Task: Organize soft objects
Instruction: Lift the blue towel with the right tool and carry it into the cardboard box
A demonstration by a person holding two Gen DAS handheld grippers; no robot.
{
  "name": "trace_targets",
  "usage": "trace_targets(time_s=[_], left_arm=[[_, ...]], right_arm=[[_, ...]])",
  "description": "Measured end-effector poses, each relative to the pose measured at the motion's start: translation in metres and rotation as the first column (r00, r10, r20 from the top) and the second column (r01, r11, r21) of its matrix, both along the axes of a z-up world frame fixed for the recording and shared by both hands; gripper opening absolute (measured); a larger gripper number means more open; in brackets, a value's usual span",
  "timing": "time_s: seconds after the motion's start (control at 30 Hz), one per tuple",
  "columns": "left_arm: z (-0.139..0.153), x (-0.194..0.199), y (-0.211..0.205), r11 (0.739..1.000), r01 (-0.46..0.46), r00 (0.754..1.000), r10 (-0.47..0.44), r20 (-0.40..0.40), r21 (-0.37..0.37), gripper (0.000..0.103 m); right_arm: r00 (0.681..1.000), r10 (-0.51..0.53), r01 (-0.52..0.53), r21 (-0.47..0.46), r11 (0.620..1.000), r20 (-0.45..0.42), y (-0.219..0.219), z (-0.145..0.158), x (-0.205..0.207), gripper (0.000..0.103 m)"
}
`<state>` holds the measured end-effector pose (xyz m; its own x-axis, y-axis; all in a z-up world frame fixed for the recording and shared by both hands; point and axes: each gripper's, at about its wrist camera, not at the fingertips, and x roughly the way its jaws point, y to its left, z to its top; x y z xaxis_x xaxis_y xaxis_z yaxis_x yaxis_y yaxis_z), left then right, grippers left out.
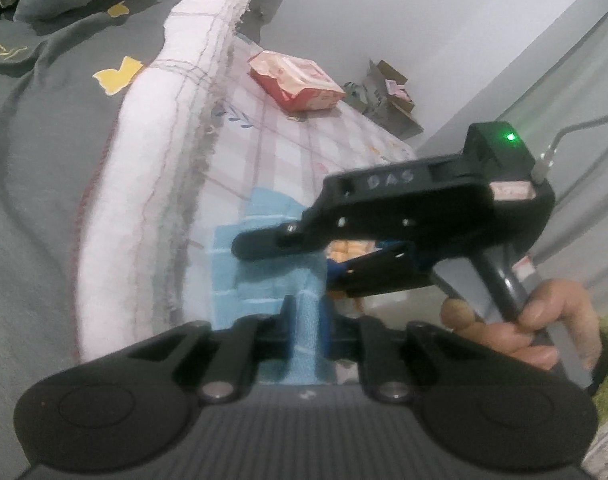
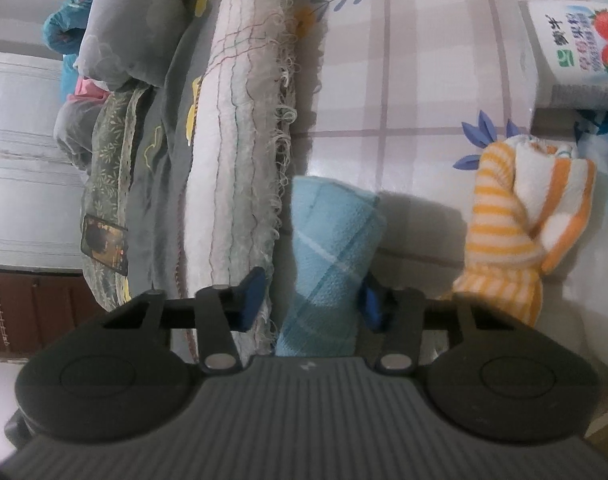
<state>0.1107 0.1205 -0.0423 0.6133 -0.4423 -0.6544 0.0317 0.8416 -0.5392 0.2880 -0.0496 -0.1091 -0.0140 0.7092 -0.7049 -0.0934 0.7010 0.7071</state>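
Observation:
A light blue checked towel (image 2: 331, 248), rolled up, lies on the checked bed sheet (image 2: 403, 100). My right gripper (image 2: 311, 304) straddles its near end. The right pad touches the roll, while the left pad (image 2: 252, 300) stands a little clear of it, so the jaws are open. In the left wrist view the blue towel (image 1: 260, 264) runs between the narrow fingers of my left gripper (image 1: 307, 320), which is shut on it. The right gripper (image 1: 284, 266) reaches in from the right there, held by a hand (image 1: 543, 328). An orange-and-white striped soft cloth (image 2: 511, 232) lies to the right of the roll.
A white fringed blanket (image 2: 232, 140) and a grey quilt (image 1: 44, 160) with yellow shapes border the sheet on the left. A pink tissue pack (image 1: 296, 80) lies farther along the bed, and a carton with strawberries on it (image 2: 575, 52) beyond the orange cloth. An open cardboard box (image 1: 387, 92) stands by the wall.

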Motion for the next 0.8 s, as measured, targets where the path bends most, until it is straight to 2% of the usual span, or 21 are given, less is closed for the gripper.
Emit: trace_targets(time_s=[0.07, 0.17, 0.47, 0.57, 0.63, 0.8], left_arm=[[0.004, -0.001, -0.002, 1.0, 0.004, 1.0, -0.004, 0.011, 0.0, 0.013], [0.012, -0.004, -0.007, 1.0, 0.014, 0.999, -0.014, 0.032, 0.003, 0.013], [0.05, -0.018, -0.036, 0.996, 0.088, 0.986, -0.088, 0.139, 0.005, 0.014], [0.059, -0.02, -0.052, 0.99, 0.143, 0.973, -0.138, 0.184, -0.016, 0.029], [0.063, -0.022, -0.063, 0.985, 0.169, 0.964, -0.162, 0.211, -0.018, 0.047], [0.069, -0.024, -0.09, 0.977, 0.21, 0.948, -0.21, 0.241, 0.027, 0.056]], right_arm=[[1.0, 0.0, 0.0, 0.004, 1.0, 0.011, -0.002, 0.002, -0.004, 0.028], [0.999, 0.0, -0.001, 0.021, 1.0, 0.048, -0.007, 0.011, -0.009, 0.021], [0.978, -0.019, -0.002, 0.102, 0.995, 0.206, -0.046, 0.06, -0.034, 0.016], [0.968, -0.051, 0.02, 0.127, 0.992, 0.247, -0.072, 0.076, -0.043, 0.014], [0.96, -0.08, 0.045, 0.134, 0.99, 0.27, -0.093, 0.084, -0.05, 0.014], [0.929, -0.193, 0.153, 0.147, 0.977, 0.314, -0.167, 0.1, -0.064, 0.014]])
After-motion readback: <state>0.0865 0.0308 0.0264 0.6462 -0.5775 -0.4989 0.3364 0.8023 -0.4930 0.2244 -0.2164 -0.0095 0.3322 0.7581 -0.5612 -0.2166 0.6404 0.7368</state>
